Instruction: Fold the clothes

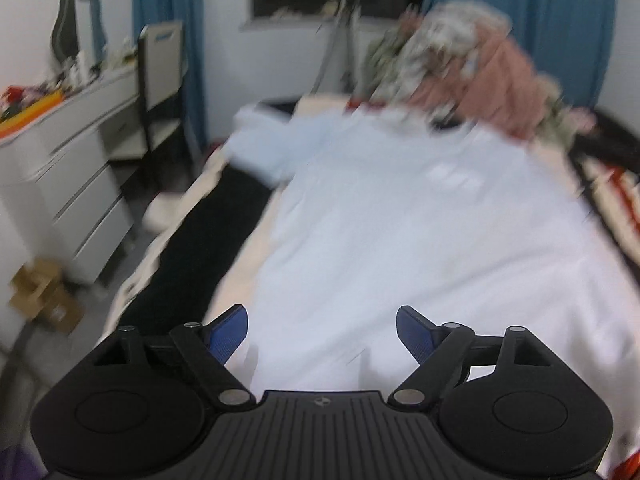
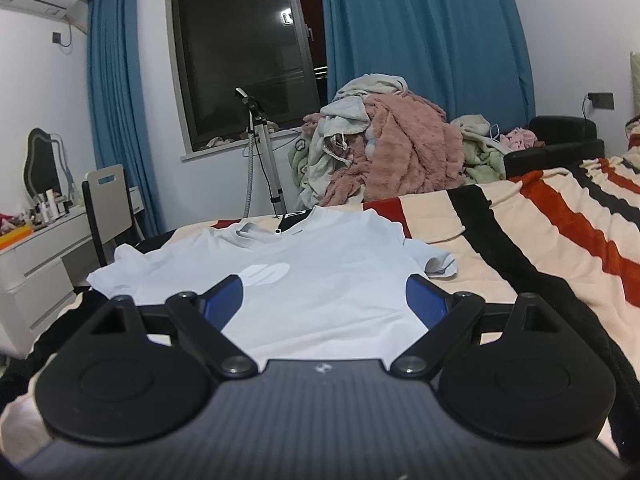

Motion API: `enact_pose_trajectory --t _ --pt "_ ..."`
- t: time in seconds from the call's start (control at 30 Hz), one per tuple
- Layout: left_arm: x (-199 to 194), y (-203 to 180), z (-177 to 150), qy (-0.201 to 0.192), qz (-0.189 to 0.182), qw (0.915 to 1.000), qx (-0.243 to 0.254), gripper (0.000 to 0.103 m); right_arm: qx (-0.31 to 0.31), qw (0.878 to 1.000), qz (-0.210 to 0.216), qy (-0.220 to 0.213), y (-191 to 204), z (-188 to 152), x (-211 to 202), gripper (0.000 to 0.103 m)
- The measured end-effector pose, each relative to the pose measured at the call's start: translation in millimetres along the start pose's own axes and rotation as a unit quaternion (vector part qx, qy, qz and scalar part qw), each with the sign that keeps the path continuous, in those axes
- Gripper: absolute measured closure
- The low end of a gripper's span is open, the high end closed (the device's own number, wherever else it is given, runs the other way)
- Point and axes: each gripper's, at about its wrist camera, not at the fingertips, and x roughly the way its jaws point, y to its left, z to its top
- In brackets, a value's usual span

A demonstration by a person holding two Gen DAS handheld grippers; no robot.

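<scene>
A white short-sleeved cotton T-shirt (image 2: 320,280) lies flat on the striped fleece blanket (image 2: 540,240). The left gripper (image 1: 322,330) hovers wide above its near hem; the right gripper (image 2: 324,300) likewise gapes, empty.

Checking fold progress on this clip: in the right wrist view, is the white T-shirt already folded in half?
No. The white T-shirt lies spread flat on the striped blanket, collar and both sleeves showing.

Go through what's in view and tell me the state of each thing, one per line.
white T-shirt: spread flat on the bed, front up, unfolded
left gripper: open, holding nothing
right gripper: open, holding nothing
clothes pile: heaped, unfolded
striped blanket: spread over the bed
curtains: drawn apart
window: dark
</scene>
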Motion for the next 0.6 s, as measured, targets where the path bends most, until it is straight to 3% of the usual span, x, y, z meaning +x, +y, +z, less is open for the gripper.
enact_pose_trajectory --t 0.1,0.23,0.37,0.6 --pt "5 -29 4 -0.04 -0.025 0.9989 0.001 0.004 -0.003 1.0 0.0 0.0 0 0 1 0.013" --pt "23 -50 -15 -0.097 -0.075 0.9922 -0.022 0.004 0.0 1.0 0.001 -0.002 -1 0 0 0.013" --pt "42 -46 -26 -0.092 -0.084 0.9915 -0.038 0.004 0.003 1.0 -0.003 0.0 -1 -2 5 0.013" --pt "54 -32 -28 -0.084 -0.063 0.9935 -0.044 0.002 0.004 1.0 0.002 0.013 3 -5 18 0.013"
